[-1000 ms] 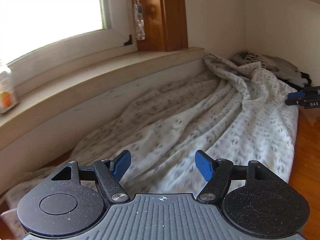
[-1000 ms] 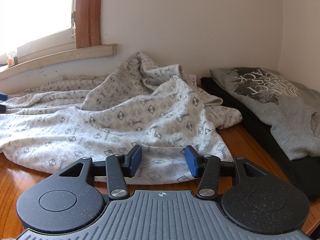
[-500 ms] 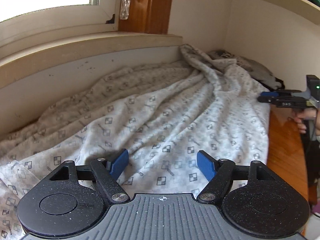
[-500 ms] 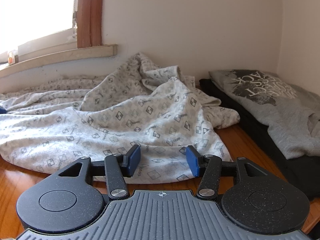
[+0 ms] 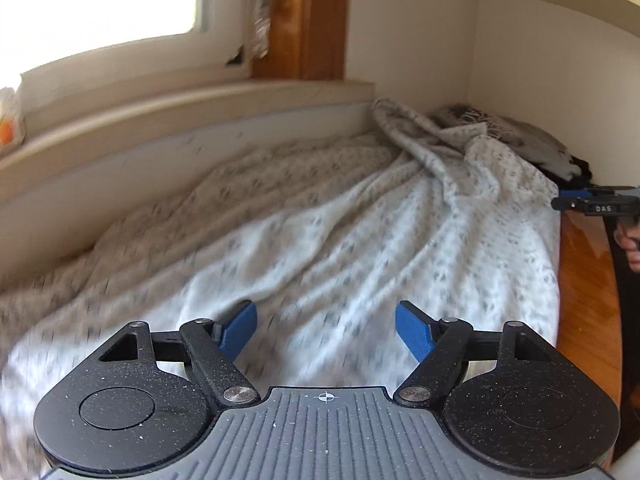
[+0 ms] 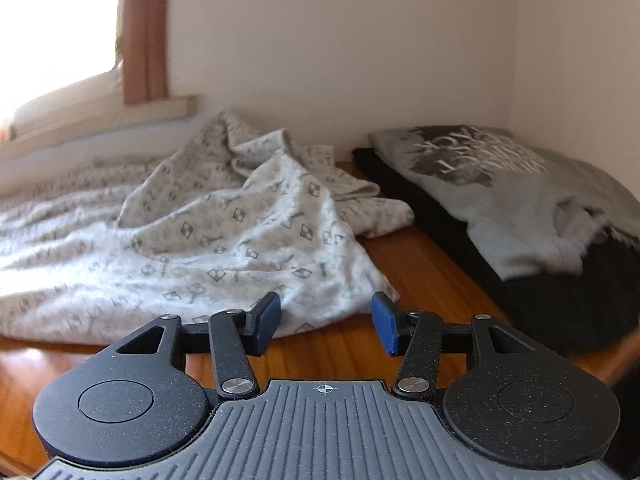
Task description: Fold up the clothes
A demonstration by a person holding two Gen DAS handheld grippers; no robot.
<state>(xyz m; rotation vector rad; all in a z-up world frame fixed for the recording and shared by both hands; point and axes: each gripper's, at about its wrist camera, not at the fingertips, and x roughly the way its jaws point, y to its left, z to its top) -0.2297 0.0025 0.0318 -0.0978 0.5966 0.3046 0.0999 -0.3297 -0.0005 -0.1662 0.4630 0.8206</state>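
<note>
While I am hovering both claws, the left gripper (image 5: 325, 330) is gaping wide over the patterned white garment (image 5: 340, 232), the right gripper (image 6: 325, 324) is standing open at its near right corner, both empty, the garment lying crumpled on the wooden table (image 6: 420, 264), left of the grey shirt (image 6: 516, 196)

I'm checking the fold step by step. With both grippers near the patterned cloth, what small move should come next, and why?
Probably ease the right gripper forward and down onto the near corner of the patterned cloth and close. Its jaws stand open and empty just short of that hem, which lies loose on the wooden surface. The left gripper is also open over the cloth, gripping nothing.
</note>
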